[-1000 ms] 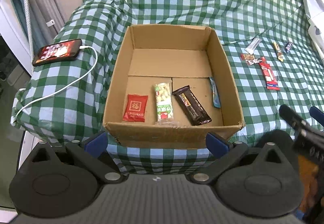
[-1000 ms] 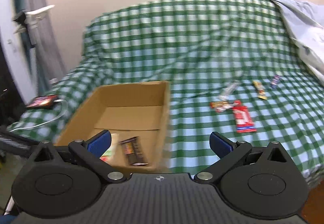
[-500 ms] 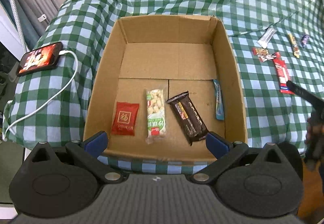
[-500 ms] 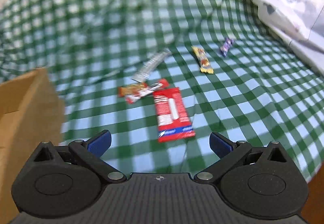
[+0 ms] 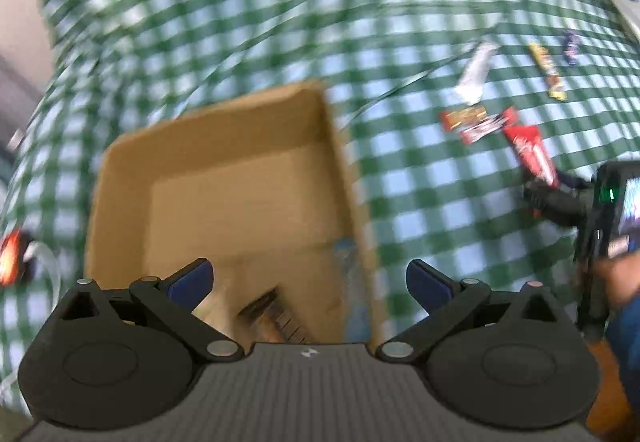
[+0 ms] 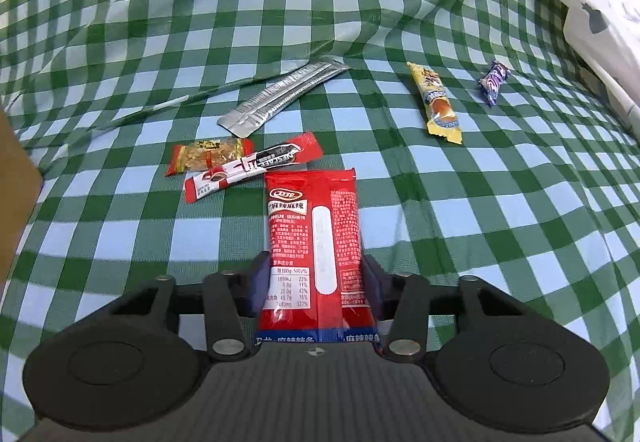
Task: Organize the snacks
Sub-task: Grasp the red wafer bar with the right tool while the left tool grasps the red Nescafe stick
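A red snack packet [image 6: 312, 234] lies flat on the green checked cloth [image 6: 480, 202]. My right gripper [image 6: 315, 282] straddles its near end, jaws closing, both pads against its long edges. The left wrist view shows that gripper [image 5: 548, 194] on the same packet [image 5: 528, 150]. My left gripper [image 5: 310, 282] hangs open over the cardboard box [image 5: 340, 170], nothing between its fingers. A dark bar [image 5: 272, 310] and a blue packet [image 5: 352, 282] lie blurred in the box. Loose on the cloth: a silver sachet [image 6: 284, 94], an orange snack [image 6: 208, 158], a coffee stick [image 6: 252, 166], a yellow bar [image 6: 436, 102], a purple candy [image 6: 494, 80].
White bedding [image 6: 592, 2] is heaped at the far right. The box's wall [image 6: 12, 182] shows at the left edge of the right wrist view. A lit phone [image 5: 12, 258] on a white cable lies left of the box. A hand [image 5: 616, 278] holds the right gripper.
My right gripper came down onto the red packet and its jaws closed from wide open to the packet's sides. The left gripper swung right over the box, blurring its view.
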A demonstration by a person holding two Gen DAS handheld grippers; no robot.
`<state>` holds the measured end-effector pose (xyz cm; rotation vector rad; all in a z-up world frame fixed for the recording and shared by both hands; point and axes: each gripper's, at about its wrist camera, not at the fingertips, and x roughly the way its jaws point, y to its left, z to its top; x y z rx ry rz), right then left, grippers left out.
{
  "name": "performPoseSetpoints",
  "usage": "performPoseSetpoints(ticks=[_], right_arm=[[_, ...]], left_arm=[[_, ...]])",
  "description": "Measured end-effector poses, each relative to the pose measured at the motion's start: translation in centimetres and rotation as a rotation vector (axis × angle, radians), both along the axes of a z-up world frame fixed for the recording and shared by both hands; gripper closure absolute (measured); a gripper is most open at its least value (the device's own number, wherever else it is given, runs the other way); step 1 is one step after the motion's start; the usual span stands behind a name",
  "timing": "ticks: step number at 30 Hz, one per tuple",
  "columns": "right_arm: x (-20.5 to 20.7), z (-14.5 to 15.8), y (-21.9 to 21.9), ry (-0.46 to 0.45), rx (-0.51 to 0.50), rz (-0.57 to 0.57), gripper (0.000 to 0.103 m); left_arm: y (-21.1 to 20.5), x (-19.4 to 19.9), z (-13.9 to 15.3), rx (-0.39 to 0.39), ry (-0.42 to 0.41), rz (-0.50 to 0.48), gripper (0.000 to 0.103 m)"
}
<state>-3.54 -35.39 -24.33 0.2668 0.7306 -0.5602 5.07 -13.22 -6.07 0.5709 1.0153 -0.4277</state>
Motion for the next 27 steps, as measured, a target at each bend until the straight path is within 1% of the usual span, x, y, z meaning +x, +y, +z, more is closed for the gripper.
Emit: performPoseSetpoints(ticks=[2,4,6,7,8,10,12,14,16,18,20,22,25,27], right_arm=[[-1.5,0.3,-0.8,-0.014,0.034,-0.047,0.057],[-3.9,0.5,-2.1,-0.03,0.055,-0.136,0.057],[-6.4,0.4,-3.2,-0.055,0.076,-0.222,0.057],[-7.7,0.2,-3.8,-0.062,0.096,-0.263,0.057],[-9.0,0.0,-4.2,-0.07,0.12,-0.303,0.057],[-11.0,-0.7,-4.5,-0.078,0.156,-0.342,0.056],[-12.2,-1.3,-4.5,-0.094,0.173,-0.347,0.056],[-12.7,-1.4,-4.4,-0.103,0.175,-0.339,0.056],[-12.7,-1.5,-4.5,-0.11,0.186,-0.337,0.055],[-12.7,-1.4,-4.5,-0.114,0.185,-0.331,0.054],[-12.5,-1.3,-4.7,-0.12,0.188,-0.324,0.054],[-12.3,-1.4,-5.1,-0.127,0.191,-0.318,0.053],[-12.1,-1.5,-5.3,-0.135,0.185,-0.309,0.053],[-12.0,-1.6,-5.3,-0.137,0.176,-0.308,0.052]], left_arm=[[-3.2,0.5,-0.7,-0.031,0.001,-0.067,0.0],[-6.7,1.1,-2.0,-0.066,0.018,-0.136,0.0],[-10.3,2.2,-3.9,-0.11,0.083,-0.206,0.0],[-12.1,3.0,-5.1,-0.131,0.132,-0.234,0.0],[-13.6,3.6,-6.2,-0.145,0.173,-0.247,0.0],[-16.9,5.1,-9.0,-0.156,0.254,-0.261,0.0],[-19.6,6.3,-11.6,-0.14,0.319,-0.266,0.0],[-21.8,7.6,-13.8,-0.121,0.363,-0.254,0.0],[-23.4,8.4,-15.8,-0.104,0.383,-0.243,0.0],[-25.1,9.4,-17.5,-0.066,0.399,-0.248,0.0],[-26.1,10.1,-18.6,-0.039,0.379,-0.219,0.0],[-26.7,10.6,-18.8,-0.045,0.346,-0.212,0.0],[-27.2,10.6,-18.8,-0.054,0.339,-0.225,0.0],[-27.1,9.9,-18.9,-0.049,0.327,-0.259,0.0]])
